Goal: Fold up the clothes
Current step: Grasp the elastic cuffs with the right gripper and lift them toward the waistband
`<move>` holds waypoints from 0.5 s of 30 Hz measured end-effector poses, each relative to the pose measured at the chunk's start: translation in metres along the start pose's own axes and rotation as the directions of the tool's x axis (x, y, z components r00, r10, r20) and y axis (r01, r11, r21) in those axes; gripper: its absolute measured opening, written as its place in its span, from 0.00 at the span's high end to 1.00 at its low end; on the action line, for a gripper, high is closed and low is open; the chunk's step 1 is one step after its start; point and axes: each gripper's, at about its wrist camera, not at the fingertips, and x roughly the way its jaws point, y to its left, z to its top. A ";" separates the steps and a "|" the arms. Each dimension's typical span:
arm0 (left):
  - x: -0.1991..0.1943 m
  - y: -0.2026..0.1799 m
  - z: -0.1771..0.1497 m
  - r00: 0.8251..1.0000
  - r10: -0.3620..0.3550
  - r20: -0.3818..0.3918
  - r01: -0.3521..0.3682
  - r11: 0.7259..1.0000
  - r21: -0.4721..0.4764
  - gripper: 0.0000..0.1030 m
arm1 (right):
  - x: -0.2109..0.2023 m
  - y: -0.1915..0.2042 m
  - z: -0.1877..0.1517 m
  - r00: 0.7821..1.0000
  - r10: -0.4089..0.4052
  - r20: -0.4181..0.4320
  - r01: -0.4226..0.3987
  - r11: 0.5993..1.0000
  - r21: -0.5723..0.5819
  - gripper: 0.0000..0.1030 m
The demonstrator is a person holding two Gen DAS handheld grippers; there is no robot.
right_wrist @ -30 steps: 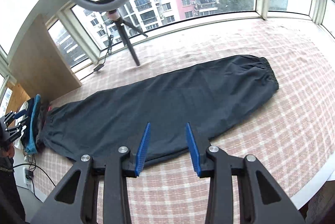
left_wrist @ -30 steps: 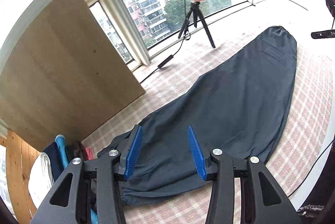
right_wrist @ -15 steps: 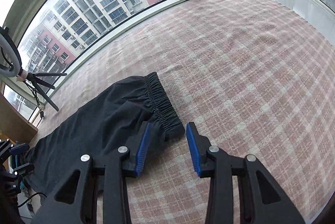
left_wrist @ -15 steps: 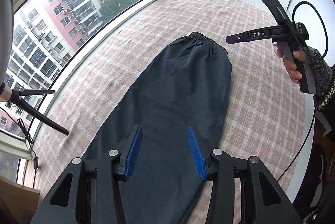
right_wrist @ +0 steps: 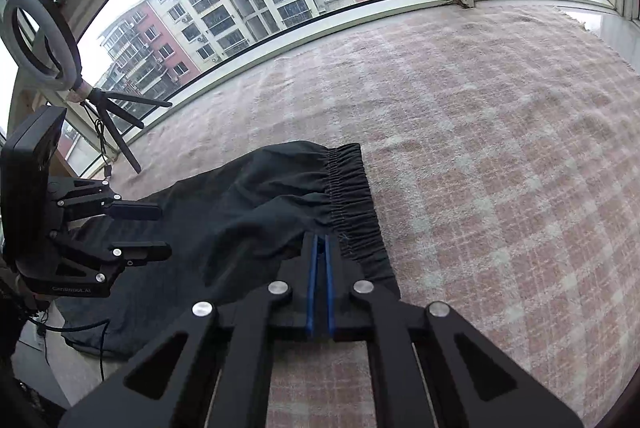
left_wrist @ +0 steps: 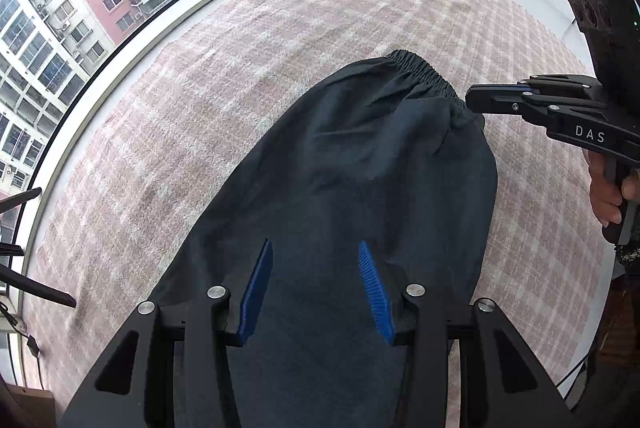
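Right gripper [right_wrist: 319, 248] pinches the trousers [left_wrist: 360, 164] waistband [right_wrist: 352, 196], seemingly; left gripper [left_wrist: 316, 280], half-open and empty, should grab cloth before lifting.

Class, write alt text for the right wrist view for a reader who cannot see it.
The right tool is pinched shut on the dark trousers beside their elastic waistband, on a pink checked rug. At left the left tool hovers open over the fabric; a ring light stands by the windows.
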 end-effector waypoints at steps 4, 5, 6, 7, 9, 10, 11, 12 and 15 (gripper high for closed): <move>-0.009 -0.005 0.022 1.000 -0.015 0.024 0.014 0.999 0.032 0.57 | -0.003 -0.009 0.005 0.997 -0.077 0.007 0.077 0.997 0.024 0.88; -0.008 -0.008 0.027 0.999 -0.025 0.022 0.024 0.999 0.042 0.57 | -0.002 -0.014 0.005 0.994 -0.112 0.009 0.112 0.994 0.017 0.68; -0.006 -0.011 0.031 0.999 -0.033 0.016 0.032 0.998 0.053 0.57 | 0.001 -0.019 0.005 0.994 -0.105 0.003 0.105 0.994 0.015 0.52; -0.004 -0.015 0.034 0.999 -0.036 0.011 0.036 0.997 0.063 0.57 | 0.004 -0.025 0.005 0.996 -0.089 -0.005 0.089 0.996 0.015 0.50; 0.001 -0.019 0.041 0.999 -0.036 0.006 0.035 0.997 0.075 0.57 | 0.012 -0.026 0.005 0.998 -0.061 -0.024 0.061 0.998 0.000 0.50; 0.004 -0.019 0.045 0.999 -0.040 0.000 0.040 0.997 0.073 0.57 | 0.016 -0.026 0.005 0.998 -0.047 -0.034 0.047 0.999 -0.008 0.50; 0.008 -0.019 0.049 0.999 -0.044 -0.005 0.044 0.997 0.070 0.57 | 0.020 -0.026 0.006 0.998 -0.034 -0.043 0.033 0.999 -0.016 0.50; 0.009 -0.019 0.052 0.999 -0.045 -0.008 0.046 0.997 0.065 0.57 | 0.024 -0.026 0.006 0.998 -0.020 -0.053 0.019 1.000 -0.023 0.62; 0.007 -0.017 0.059 0.999 -0.045 -0.013 0.046 0.998 0.044 0.57 | 0.024 -0.017 0.005 0.999 -0.002 -0.036 0.000 0.999 -0.047 0.94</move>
